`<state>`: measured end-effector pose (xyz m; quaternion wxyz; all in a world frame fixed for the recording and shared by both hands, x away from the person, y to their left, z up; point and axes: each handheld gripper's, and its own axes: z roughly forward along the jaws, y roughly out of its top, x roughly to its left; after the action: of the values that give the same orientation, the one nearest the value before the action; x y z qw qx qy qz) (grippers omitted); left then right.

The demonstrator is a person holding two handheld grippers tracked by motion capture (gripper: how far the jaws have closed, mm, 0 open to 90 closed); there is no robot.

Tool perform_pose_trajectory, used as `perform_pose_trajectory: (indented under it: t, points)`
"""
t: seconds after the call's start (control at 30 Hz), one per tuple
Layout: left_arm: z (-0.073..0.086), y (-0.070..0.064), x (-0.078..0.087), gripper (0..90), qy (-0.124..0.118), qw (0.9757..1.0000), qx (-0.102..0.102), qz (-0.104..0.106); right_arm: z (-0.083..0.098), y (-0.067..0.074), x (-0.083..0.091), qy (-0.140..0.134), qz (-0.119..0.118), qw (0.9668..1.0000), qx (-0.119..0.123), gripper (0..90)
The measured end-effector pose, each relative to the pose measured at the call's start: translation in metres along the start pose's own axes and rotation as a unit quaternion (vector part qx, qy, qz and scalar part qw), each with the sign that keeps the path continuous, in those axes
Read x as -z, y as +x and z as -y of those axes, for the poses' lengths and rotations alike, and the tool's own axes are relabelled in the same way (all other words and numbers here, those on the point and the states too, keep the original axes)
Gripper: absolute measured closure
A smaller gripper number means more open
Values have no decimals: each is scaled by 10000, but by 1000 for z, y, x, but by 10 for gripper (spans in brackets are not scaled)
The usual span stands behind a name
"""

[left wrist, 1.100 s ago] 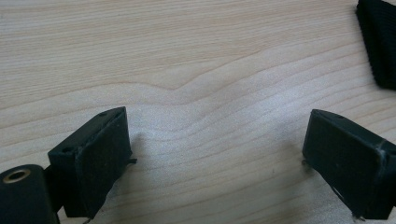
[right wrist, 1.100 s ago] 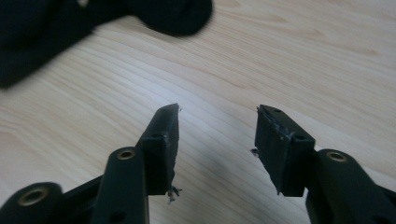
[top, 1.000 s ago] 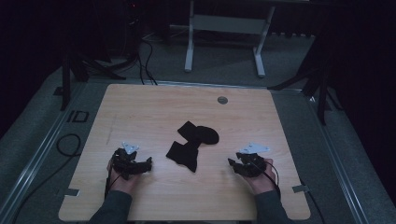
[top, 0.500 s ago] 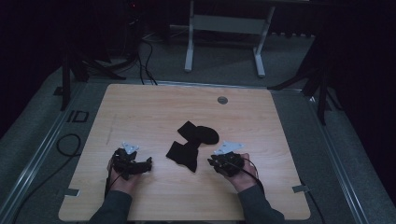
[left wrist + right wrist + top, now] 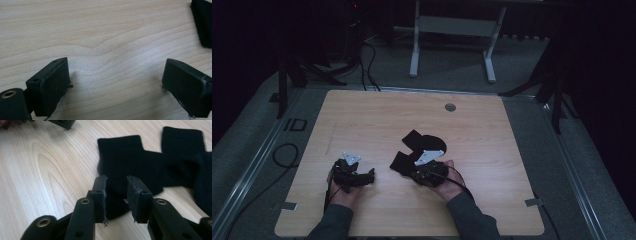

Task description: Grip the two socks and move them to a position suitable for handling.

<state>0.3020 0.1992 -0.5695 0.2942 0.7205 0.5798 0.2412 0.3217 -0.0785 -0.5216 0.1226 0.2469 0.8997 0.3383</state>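
Two black socks lie overlapped at the middle of the wooden table [image 5: 377,115]: a near sock [image 5: 403,161] and a far sock [image 5: 426,142]. My right gripper [image 5: 416,173] is at the near sock's front edge. In the right gripper view its jaws [image 5: 116,188] stand a narrow gap apart, having just been opening. The near sock [image 5: 122,157] lies under and beyond the tips, not pinched; the far sock [image 5: 182,150] is at the right. My left gripper [image 5: 364,176] rests low on bare wood, wide open [image 5: 116,72] and holding nothing, with a sock [image 5: 203,22] off to its upper right.
A round grey grommet [image 5: 450,107] sits near the table's far edge. Beyond the table stand a metal frame's legs [image 5: 452,40], and cables [image 5: 367,65] trail on the dark floor. The left gripper's jaw [image 5: 62,123] shows at the top left of the right gripper view.
The right hand has carried its gripper leftward from the table's right side to the socks. The left hand and the socks have not moved.
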Motion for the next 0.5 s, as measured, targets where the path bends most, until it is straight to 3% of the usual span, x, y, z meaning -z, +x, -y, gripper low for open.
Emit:
perform_pose_trajectory:
  t: [0.23,0.5]
  points:
    - [0,0,0,79,8,10000,-6,2,-11,5,-21,178,-104,9995,228,664]
    - [0,0,0,79,8,10000,-5,0,-15,5,-43,427,-118,9987,260,665]
